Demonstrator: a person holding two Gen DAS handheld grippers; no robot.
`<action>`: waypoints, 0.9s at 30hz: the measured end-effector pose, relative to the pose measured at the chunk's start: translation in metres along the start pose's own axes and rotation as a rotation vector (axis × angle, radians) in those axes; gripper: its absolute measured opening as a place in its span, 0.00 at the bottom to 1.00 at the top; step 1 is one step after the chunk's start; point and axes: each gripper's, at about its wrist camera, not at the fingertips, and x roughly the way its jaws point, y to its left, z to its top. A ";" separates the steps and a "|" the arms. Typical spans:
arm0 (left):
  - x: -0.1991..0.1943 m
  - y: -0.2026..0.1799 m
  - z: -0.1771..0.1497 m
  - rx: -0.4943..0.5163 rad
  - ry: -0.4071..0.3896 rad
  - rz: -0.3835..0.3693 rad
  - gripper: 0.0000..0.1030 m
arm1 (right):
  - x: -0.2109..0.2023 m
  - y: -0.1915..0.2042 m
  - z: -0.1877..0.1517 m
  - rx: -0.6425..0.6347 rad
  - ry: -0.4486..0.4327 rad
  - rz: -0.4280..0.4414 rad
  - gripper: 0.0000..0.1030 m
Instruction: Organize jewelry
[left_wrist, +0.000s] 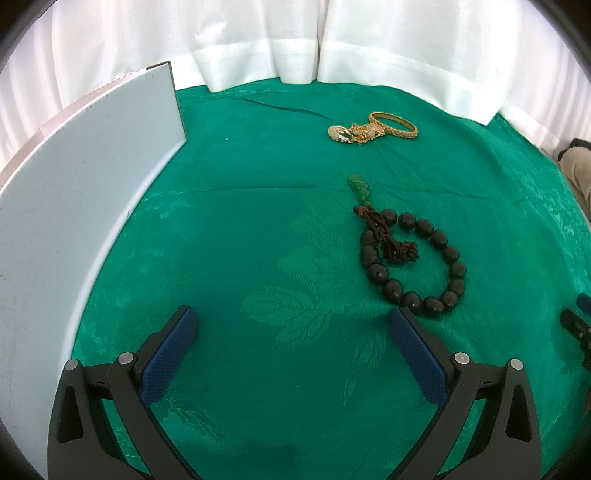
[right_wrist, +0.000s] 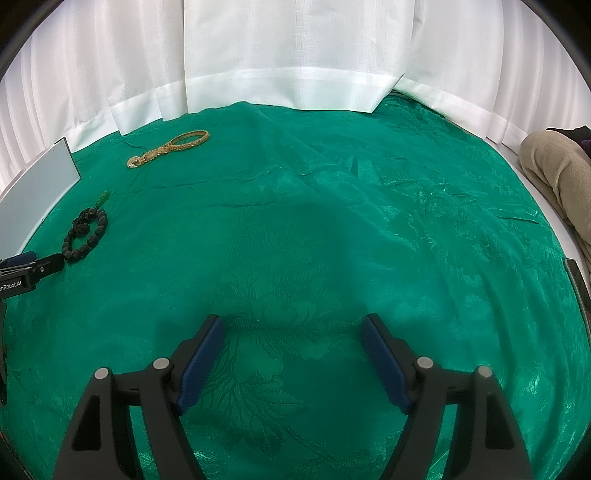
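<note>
While both hand-held grippers gape empty, the left hand-held gripper reads "nRobot.AI".

A big green cloth with leaf and flower shapes woven in covers the table. White curtains hang behind it, and their bottom edge rests on the cloth. A flat pale grey board stands at the left side. A bit of tan fabric shows at the right.
</note>
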 end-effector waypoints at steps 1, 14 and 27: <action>0.000 0.000 0.000 -0.001 0.000 0.001 1.00 | 0.000 0.000 0.000 0.000 0.000 0.000 0.77; -0.034 0.017 0.049 -0.140 0.111 -0.293 0.99 | 0.000 -0.001 -0.001 0.000 0.000 0.000 0.77; 0.049 -0.022 0.097 -0.134 0.262 -0.225 0.20 | 0.000 0.000 -0.001 -0.001 -0.001 0.001 0.77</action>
